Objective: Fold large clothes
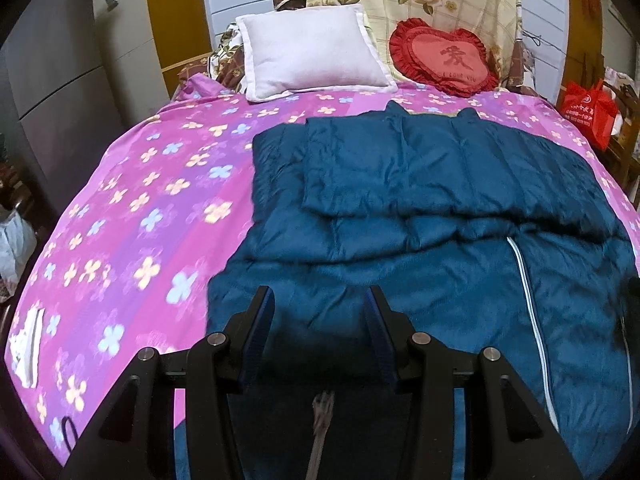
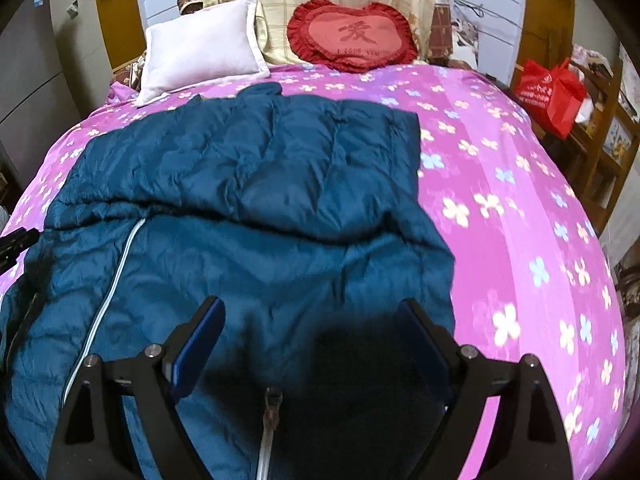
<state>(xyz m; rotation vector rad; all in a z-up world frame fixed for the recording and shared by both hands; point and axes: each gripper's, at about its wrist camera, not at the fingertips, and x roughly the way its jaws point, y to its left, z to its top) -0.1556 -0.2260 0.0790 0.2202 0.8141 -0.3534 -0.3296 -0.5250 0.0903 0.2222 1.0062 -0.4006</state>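
A dark blue quilted down jacket (image 1: pixel 420 208) lies spread on a pink floral bedsheet (image 1: pixel 132 216), its sleeves folded in over the body and a pale zipper line (image 1: pixel 532 312) running down the near part. In the left wrist view the jacket fills the space directly ahead of and beneath the left gripper (image 1: pixel 320 320), whose fingers stand apart with nothing between them, poised over the jacket's near left portion; contact with the fabric cannot be told. In the right wrist view the right gripper (image 2: pixel 312 332) is spread wider, also holding nothing, over the jacket's (image 2: pixel 248 184) near right portion. Beyond the jacket, a white pillow (image 1: pixel 312 52) and a red heart-shaped cushion (image 1: pixel 444 60) rest at the bed's head.
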